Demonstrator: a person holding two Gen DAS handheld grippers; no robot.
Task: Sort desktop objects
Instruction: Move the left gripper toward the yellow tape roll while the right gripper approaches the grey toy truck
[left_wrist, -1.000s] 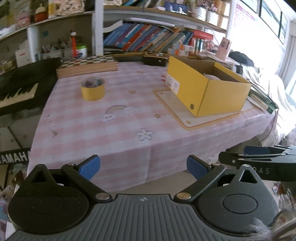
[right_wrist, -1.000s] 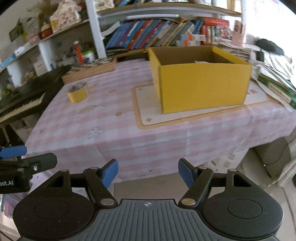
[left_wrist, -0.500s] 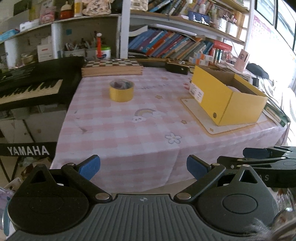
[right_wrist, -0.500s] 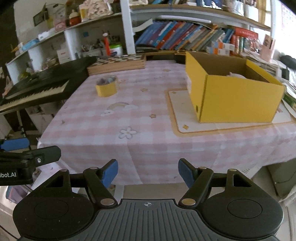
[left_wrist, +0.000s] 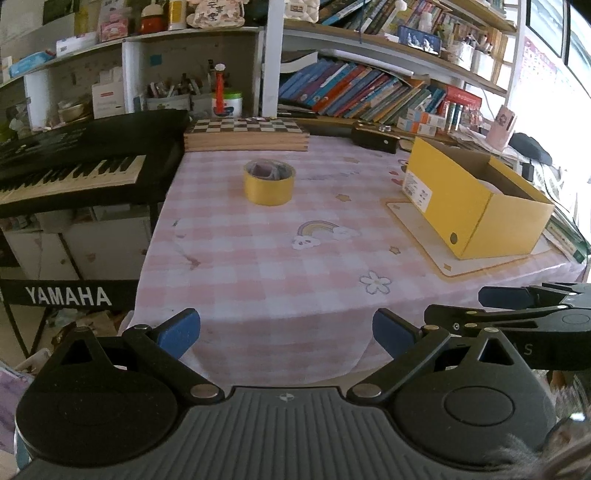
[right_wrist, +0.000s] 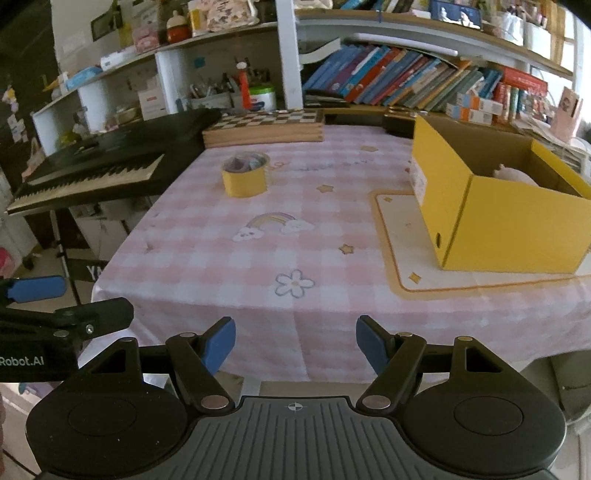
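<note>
A yellow tape roll with small items inside stands toward the far left of the pink checked tablecloth. An open yellow box sits on a pale mat at the right, with something pale and pinkish inside. My left gripper hangs open before the table's near edge, nothing between its blue pads. My right gripper is likewise open and empty short of the edge. Each gripper shows at the side of the other's view.
A wooden chessboard box lies at the table's far edge beside a dark case. A black Yamaha keyboard stands left of the table. Crowded bookshelves rise behind. Papers and books pile up to the right.
Both views have swung and levelled out, so the tape roll and box now sit further right in the left view and the keyboard has come fully into sight. Both grippers stay open.
</note>
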